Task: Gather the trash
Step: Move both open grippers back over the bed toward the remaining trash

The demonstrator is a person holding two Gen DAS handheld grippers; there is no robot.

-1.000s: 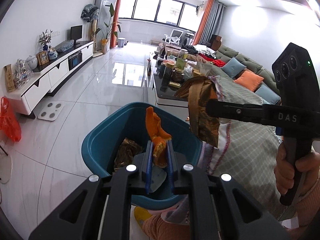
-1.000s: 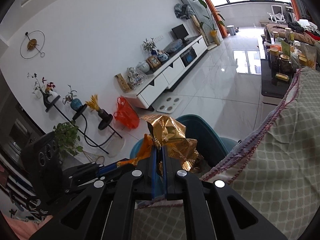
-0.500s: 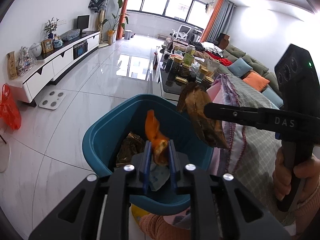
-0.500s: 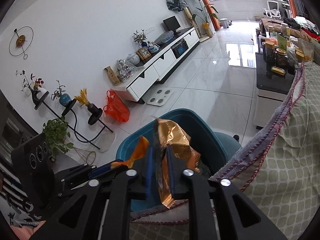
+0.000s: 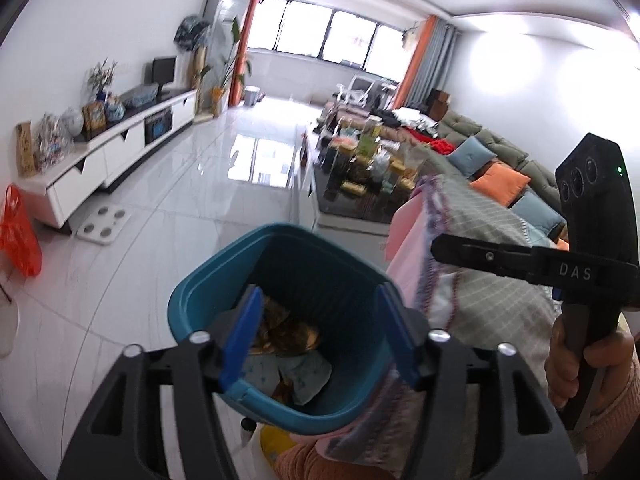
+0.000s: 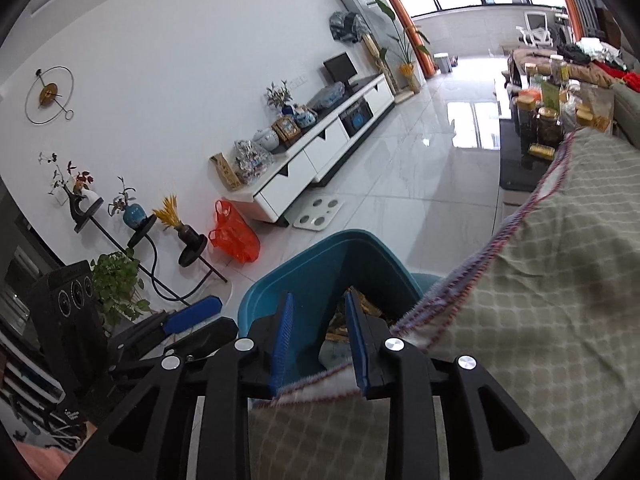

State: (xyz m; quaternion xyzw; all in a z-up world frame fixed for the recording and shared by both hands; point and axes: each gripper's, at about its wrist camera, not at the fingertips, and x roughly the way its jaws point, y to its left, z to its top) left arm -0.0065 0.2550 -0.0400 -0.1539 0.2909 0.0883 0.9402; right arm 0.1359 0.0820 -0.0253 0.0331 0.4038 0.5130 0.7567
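Note:
A teal trash bin (image 5: 208,292) stands on the white floor beside the sofa; it also shows in the right wrist view (image 6: 320,256). Gold and orange wrappers (image 5: 286,330) and pale scraps lie inside it. My left gripper (image 5: 320,332) is open and empty right above the bin's mouth. My right gripper (image 6: 320,336) is open and empty over the bin's near rim, at the edge of the checked sofa cover (image 6: 540,288). Gold wrappers (image 6: 360,308) show between its fingers, down in the bin.
A dark coffee table (image 5: 360,192) crowded with jars stands beyond the bin. A sofa with cushions (image 5: 496,180) runs along the right. A white TV cabinet (image 5: 104,160), a floor scale (image 5: 104,224) and an orange bag (image 5: 18,236) are at the left.
Both grippers opened. The orange wrapper left my left gripper and the gold wrapper left my right gripper; both now lie in the bin.

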